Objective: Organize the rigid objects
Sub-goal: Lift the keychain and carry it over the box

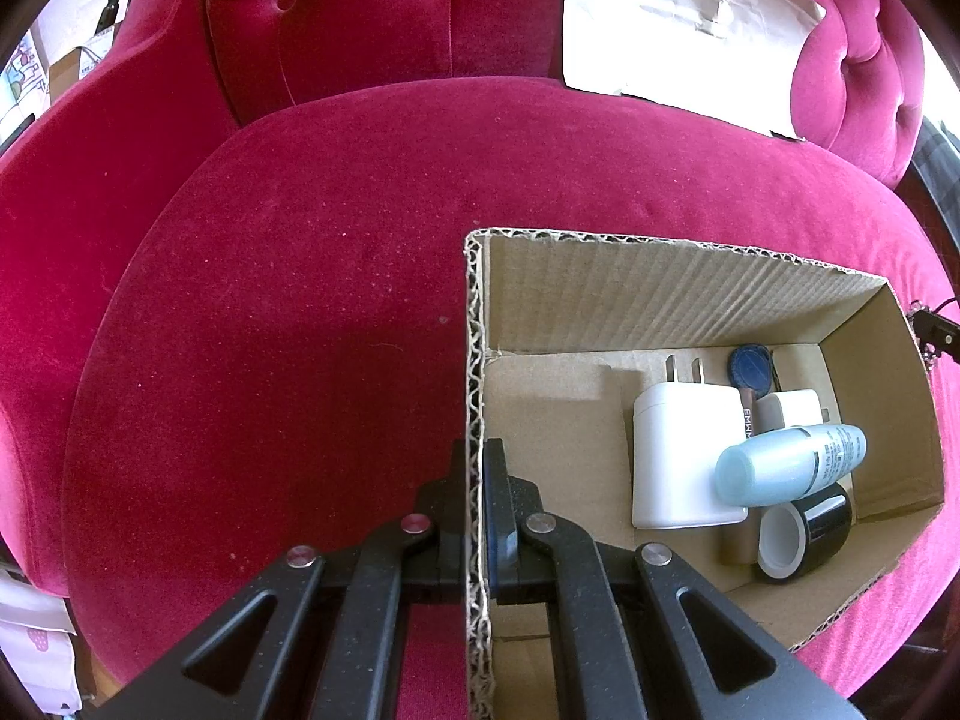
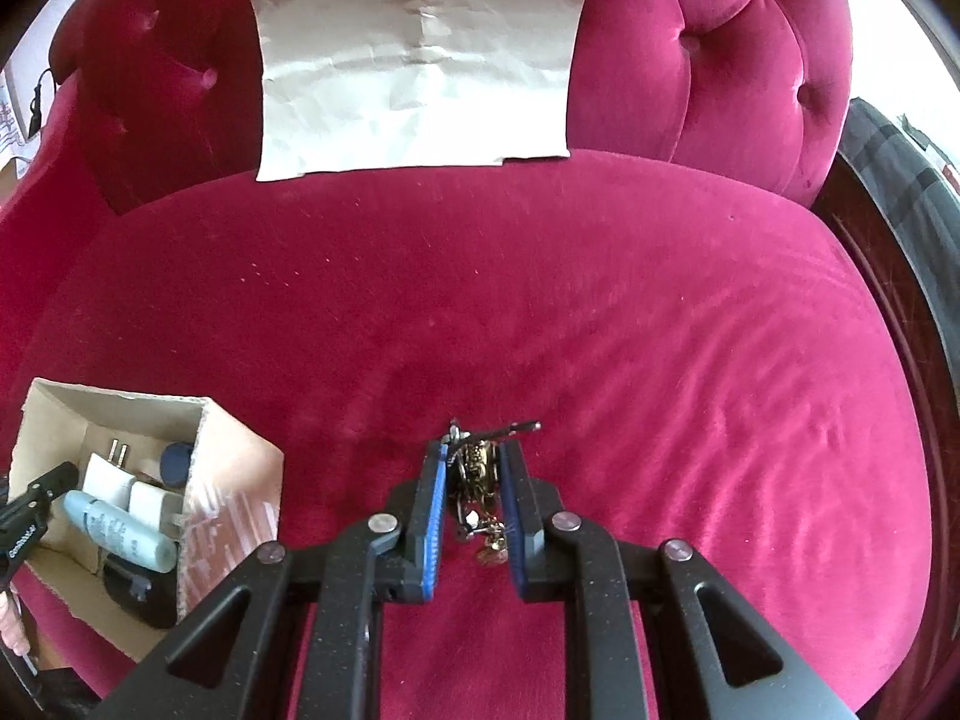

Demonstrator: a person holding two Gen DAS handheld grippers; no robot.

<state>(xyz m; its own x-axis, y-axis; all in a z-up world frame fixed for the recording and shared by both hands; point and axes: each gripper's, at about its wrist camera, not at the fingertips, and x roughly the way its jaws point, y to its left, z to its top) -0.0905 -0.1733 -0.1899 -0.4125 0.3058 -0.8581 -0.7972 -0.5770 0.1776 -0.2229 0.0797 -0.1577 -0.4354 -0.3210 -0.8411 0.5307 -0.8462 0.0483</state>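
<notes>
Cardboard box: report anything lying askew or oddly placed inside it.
In the open cardboard box, the pale blue plastic bottle lies tipped on its side, propped across the white plug adapter and the black tape roll rather than flat on the floor.

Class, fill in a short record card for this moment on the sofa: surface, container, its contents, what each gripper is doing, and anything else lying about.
surface: pink velvet sofa seat
container: open cardboard box
contents: white plug adapter, pale blue bottle, black tape roll, blue cap, small white block
left gripper: shut on the box's wall
right gripper: shut on a bunch of metal keys and trinkets
other: creased sheet of paper against the backrest
</notes>
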